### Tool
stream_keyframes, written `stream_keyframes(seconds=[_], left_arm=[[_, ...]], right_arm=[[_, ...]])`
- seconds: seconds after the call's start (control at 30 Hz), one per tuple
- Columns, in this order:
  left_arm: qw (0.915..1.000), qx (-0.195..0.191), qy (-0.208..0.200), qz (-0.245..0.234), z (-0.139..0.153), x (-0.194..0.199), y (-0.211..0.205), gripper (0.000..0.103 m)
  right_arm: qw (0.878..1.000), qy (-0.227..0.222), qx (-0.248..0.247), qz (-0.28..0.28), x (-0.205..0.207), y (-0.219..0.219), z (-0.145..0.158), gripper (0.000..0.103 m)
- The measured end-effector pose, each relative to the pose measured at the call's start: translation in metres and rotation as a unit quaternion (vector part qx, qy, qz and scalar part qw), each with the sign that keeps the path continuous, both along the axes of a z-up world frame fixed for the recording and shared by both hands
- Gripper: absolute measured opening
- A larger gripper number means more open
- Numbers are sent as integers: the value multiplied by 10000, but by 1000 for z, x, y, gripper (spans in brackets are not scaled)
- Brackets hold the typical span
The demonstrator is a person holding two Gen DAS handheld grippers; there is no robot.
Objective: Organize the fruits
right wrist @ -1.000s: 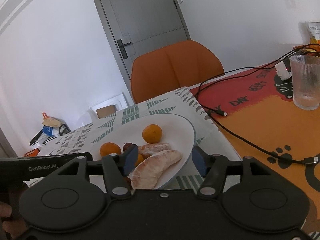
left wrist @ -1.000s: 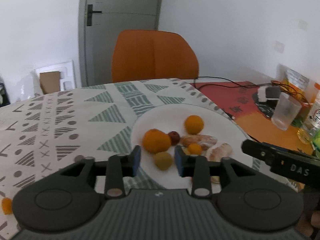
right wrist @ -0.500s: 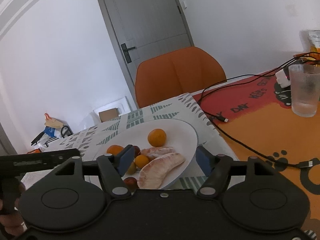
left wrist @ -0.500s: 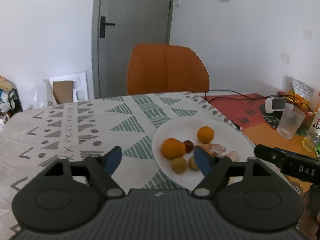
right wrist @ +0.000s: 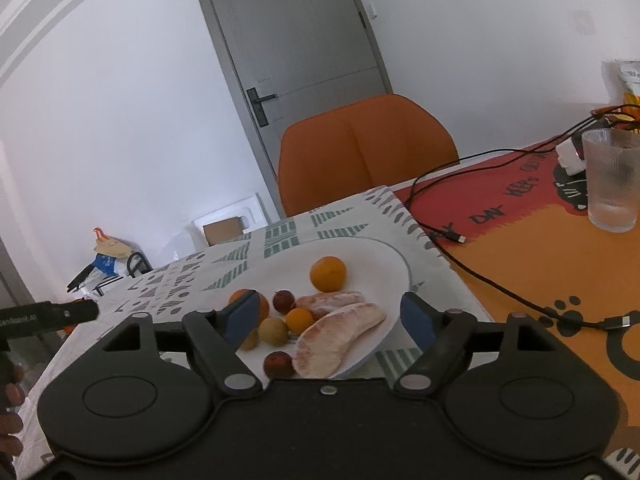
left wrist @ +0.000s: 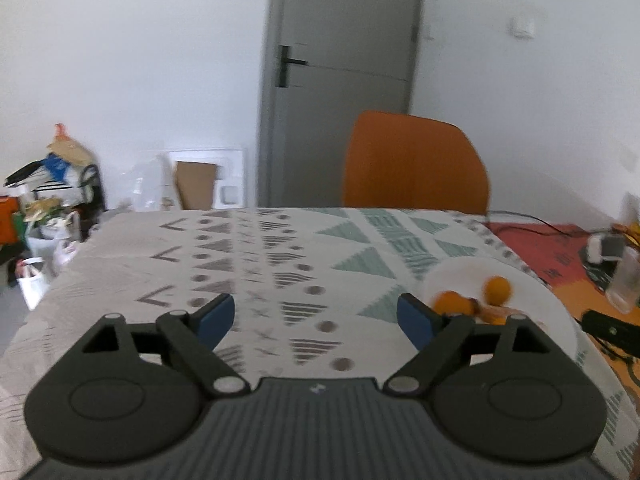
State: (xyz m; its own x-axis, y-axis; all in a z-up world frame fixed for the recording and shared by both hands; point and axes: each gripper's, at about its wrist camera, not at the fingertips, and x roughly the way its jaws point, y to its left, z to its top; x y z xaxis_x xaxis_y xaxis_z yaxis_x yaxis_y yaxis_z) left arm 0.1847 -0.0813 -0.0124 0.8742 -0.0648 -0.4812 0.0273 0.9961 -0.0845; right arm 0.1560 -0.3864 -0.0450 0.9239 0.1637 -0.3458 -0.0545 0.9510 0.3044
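A white plate point(right wrist: 384, 258) holds several fruits: an orange point(right wrist: 328, 273), peeled pomelo segments point(right wrist: 336, 336), a small yellow-green fruit point(right wrist: 273, 331), dark red plums point(right wrist: 278, 363) and small orange fruits point(right wrist: 299, 319). My right gripper point(right wrist: 329, 318) is open and empty, just in front of the plate's near rim. My left gripper point(left wrist: 316, 318) is open and empty above bare patterned tablecloth, left of the plate point(left wrist: 532, 292). The plate and fruits are blurred in the left wrist view.
An orange chair point(right wrist: 366, 152) stands behind the table. A black cable point(right wrist: 480, 276) crosses the red and orange mat point(right wrist: 560, 248), where a ribbed glass point(right wrist: 612, 180) stands. Bags and boxes point(left wrist: 52, 196) lie on the floor at the left.
My left gripper opened wide, let go of the small yellow-green fruit on the plate, then drew back and swung left. My right gripper stayed open and moved back slightly.
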Motion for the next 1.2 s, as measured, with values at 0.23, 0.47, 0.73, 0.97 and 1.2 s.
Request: stream_keyframes(seconds=[0.23, 0.47, 0.73, 0.97, 1.2], left_arm=[[9986, -162, -59, 497, 3, -8, 45, 88], [9965, -265, -30, 797, -1, -17, 78, 88], [9955, -411, 85, 844, -19, -20, 96, 89], [9956, -520, 424, 652, -42, -9, 93, 72], [9942, -393, 734, 676, -63, 2, 86, 43]], right_arm=[[9999, -21, -70, 124, -2, 17, 3, 92], [9992, 26, -230, 320, -3, 37, 4, 103], [9980, 82, -383, 494, -3, 55, 2, 103], [9976, 125, -469, 496, -2, 59, 1, 103], [9981, 160, -445, 386, -1, 51, -1, 103]])
